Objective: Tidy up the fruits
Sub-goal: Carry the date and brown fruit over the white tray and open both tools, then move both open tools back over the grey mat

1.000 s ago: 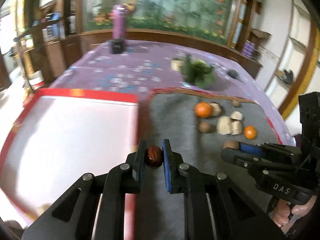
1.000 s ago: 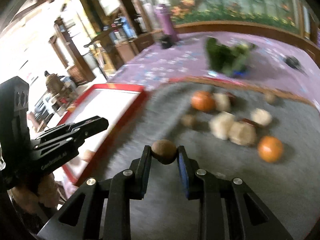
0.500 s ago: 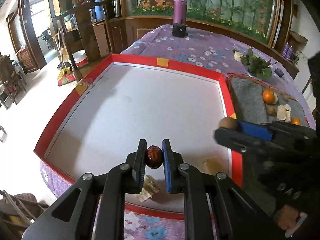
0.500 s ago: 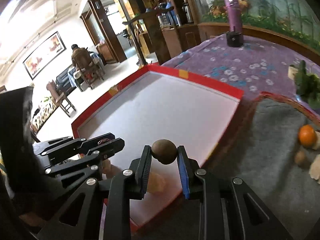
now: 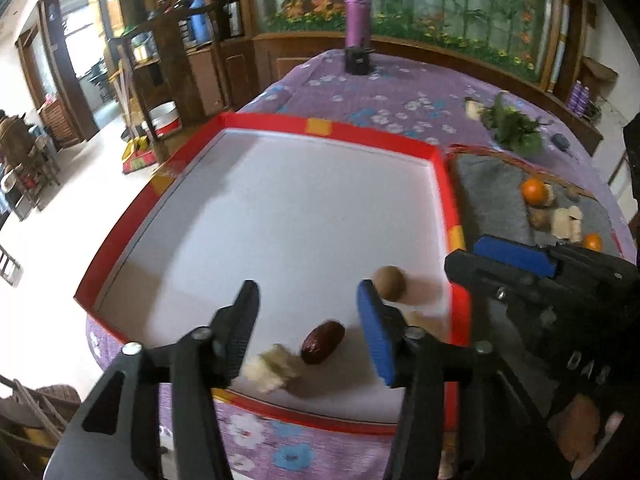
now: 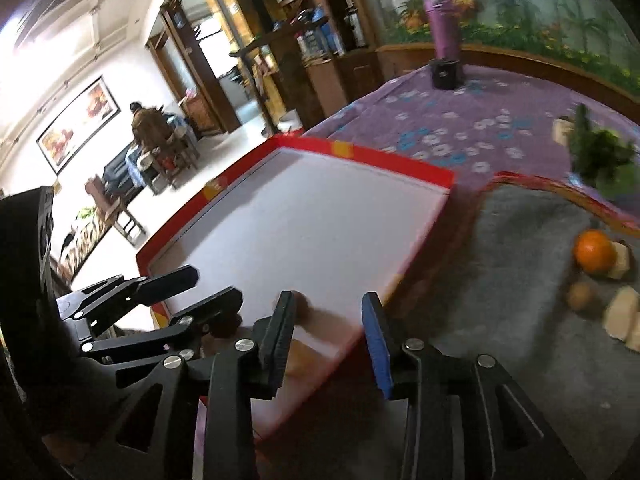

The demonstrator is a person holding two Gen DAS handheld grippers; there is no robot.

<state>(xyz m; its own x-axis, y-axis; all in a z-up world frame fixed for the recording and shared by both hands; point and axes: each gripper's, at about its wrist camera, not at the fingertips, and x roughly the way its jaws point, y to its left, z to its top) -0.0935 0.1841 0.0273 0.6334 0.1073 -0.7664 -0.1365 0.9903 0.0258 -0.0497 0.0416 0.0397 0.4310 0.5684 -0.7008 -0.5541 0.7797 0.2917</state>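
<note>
Through the left wrist view we see our left tongs (image 5: 306, 306) spread wide and empty over the near edge of the red-rimmed tray (image 5: 332, 126); the red date (image 5: 322, 342) lies between the fingers, a pale chunk (image 5: 272, 366) just left of it, the brown round fruit (image 5: 389, 283) just beyond the blue finger. Through the right wrist view our right tongs (image 6: 330, 320) also stand spread and empty above the tray's corner. We judge the drop done; next we must swing right to the grey mat (image 6: 500, 280) for the orange (image 6: 594, 250).
</note>
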